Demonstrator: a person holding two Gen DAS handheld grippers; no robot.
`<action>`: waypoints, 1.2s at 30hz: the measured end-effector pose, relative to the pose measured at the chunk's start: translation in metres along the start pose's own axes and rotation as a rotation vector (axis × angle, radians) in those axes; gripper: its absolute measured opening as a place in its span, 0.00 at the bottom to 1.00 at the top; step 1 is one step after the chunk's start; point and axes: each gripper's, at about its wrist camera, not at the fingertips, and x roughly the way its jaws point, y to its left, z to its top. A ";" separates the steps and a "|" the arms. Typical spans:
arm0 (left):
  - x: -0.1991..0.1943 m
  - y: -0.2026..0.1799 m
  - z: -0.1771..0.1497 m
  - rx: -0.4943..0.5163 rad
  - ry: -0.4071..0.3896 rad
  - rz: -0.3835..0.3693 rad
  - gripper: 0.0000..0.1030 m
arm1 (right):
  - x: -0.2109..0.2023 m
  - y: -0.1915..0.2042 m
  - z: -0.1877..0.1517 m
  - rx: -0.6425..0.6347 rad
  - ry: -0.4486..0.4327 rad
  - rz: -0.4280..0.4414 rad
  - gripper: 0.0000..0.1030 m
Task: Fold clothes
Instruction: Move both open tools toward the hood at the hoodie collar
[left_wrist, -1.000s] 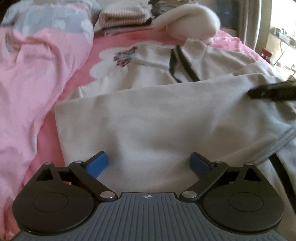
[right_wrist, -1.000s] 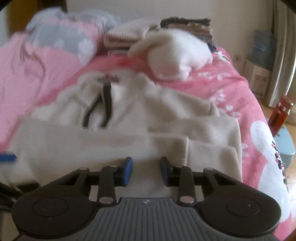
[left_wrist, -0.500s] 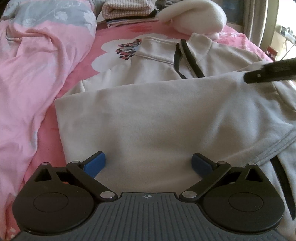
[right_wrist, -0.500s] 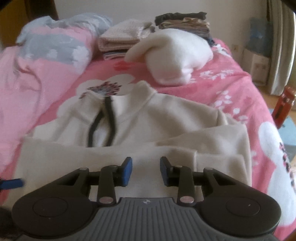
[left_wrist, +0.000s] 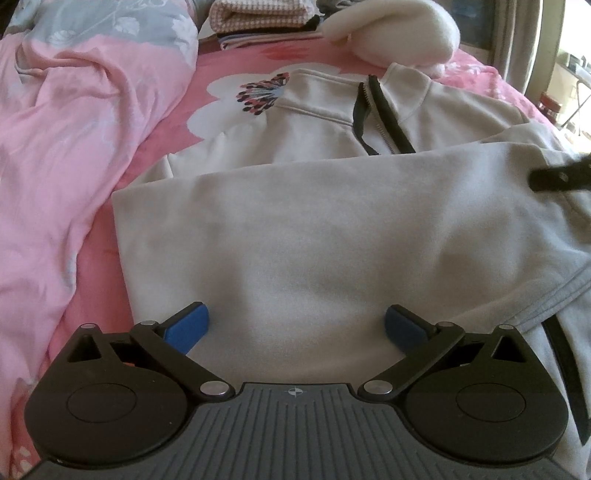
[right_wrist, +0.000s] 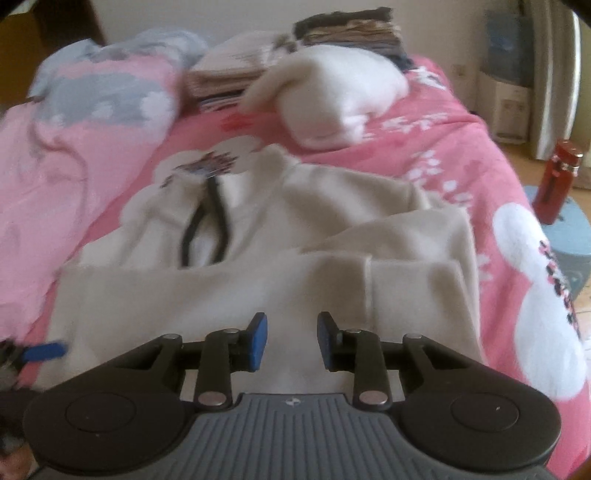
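Squaring the half-folded sweatshirt on the bed

The cream sweatshirt (left_wrist: 314, 236) is lying hem-over-chest on the pink bed (right_wrist: 461, 147); left tongs (left_wrist: 295, 326) are gaping empty, right tongs (right_wrist: 291, 341) are narrowing on nothing; ideally both are pinching the near folded edge evenly.

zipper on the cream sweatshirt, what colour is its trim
Black trim along the zipper of the cream sweatshirt; clearest in the left wrist view.

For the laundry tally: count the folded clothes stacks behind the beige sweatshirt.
2: a checked stack behind the sweatshirt, left of the white fleece; a dark stack behind that fleece. More may be hidden.
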 end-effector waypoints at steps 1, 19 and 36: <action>0.000 0.000 0.000 0.000 0.000 0.000 1.00 | -0.005 0.002 -0.004 -0.010 0.007 0.018 0.30; 0.000 0.000 0.000 -0.006 0.007 0.007 1.00 | 0.001 0.018 -0.052 -0.183 0.025 -0.009 0.35; 0.000 0.000 0.001 -0.005 0.006 0.006 1.00 | 0.001 0.019 -0.055 -0.182 0.015 -0.016 0.36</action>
